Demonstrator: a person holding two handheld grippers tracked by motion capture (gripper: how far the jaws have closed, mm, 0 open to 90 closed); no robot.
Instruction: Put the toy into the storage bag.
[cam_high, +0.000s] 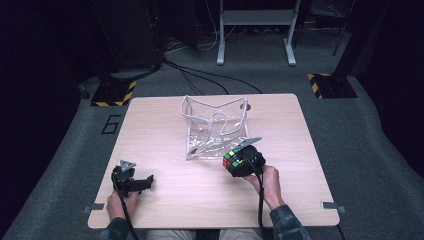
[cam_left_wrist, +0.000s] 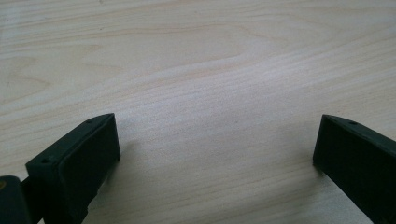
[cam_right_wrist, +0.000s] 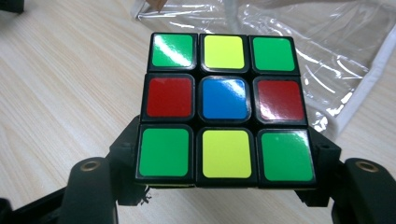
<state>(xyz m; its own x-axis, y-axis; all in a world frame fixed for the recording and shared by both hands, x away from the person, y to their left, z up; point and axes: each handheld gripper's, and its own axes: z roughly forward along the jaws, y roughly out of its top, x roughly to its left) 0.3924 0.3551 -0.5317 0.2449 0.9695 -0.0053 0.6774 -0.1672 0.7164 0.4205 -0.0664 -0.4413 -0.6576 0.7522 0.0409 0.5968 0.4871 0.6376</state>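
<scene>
Nine cube (cam_right_wrist: 225, 108) stickers, right-claw view

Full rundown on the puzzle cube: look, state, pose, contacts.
The puzzle cube is a three-by-three twisty cube, black plastic body with glossy stickers. It is scrambled: the face toward the right gripper view reads green, yellow, green; red, blue, red; green, yellow, green. The right gripper is shut on it, jaws pressing its two opposite sides near the bottom row. It appears lifted off the table, beside the near edge of the clear plastic bag.
</scene>
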